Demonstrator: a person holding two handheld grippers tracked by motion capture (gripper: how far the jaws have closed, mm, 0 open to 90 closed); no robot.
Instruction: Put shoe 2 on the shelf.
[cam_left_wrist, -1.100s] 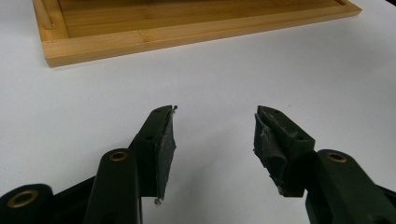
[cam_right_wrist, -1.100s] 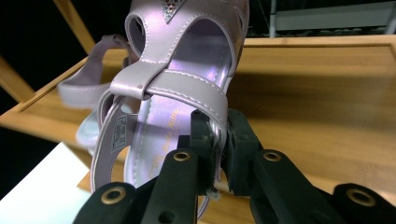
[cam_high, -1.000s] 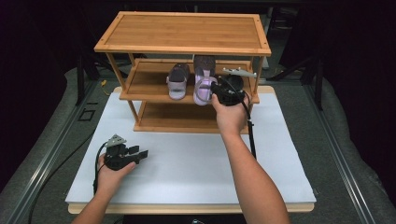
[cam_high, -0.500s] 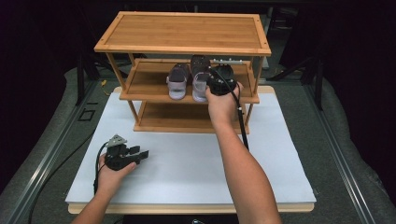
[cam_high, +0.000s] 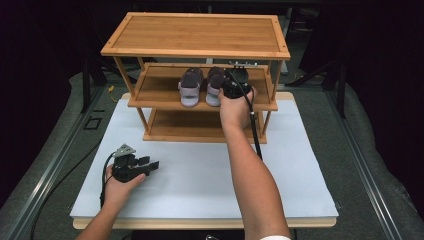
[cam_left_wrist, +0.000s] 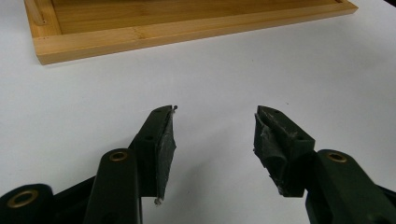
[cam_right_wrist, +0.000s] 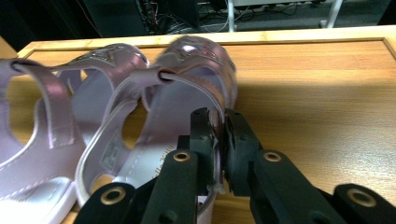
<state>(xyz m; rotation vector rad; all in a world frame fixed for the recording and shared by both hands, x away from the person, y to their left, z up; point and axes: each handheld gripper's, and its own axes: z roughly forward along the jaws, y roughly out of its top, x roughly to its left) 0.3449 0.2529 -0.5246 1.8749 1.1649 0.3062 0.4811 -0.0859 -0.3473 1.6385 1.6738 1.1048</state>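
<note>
The right gripper (cam_right_wrist: 220, 140), nearly closed, pinches the heel-side wall of the right-hand sandal (cam_right_wrist: 177, 98), a light, flexible shoe best held at that firmer edge, on the rack's middle shelf (cam_high: 260, 100), while the left gripper (cam_left_wrist: 212, 140) rests open and empty on the white table (cam_high: 200, 185).

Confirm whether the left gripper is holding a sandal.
No: the left gripper has its jaws apart over the bare white tabletop, with nothing between them.

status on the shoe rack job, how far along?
Done: left sandal sits on the rack's middle shelf. In hand: right gripper is clamped on the side wall of the right sandal, which lies beside its mate. Left: release and pull back. Left gripper is open over the white table.
</note>
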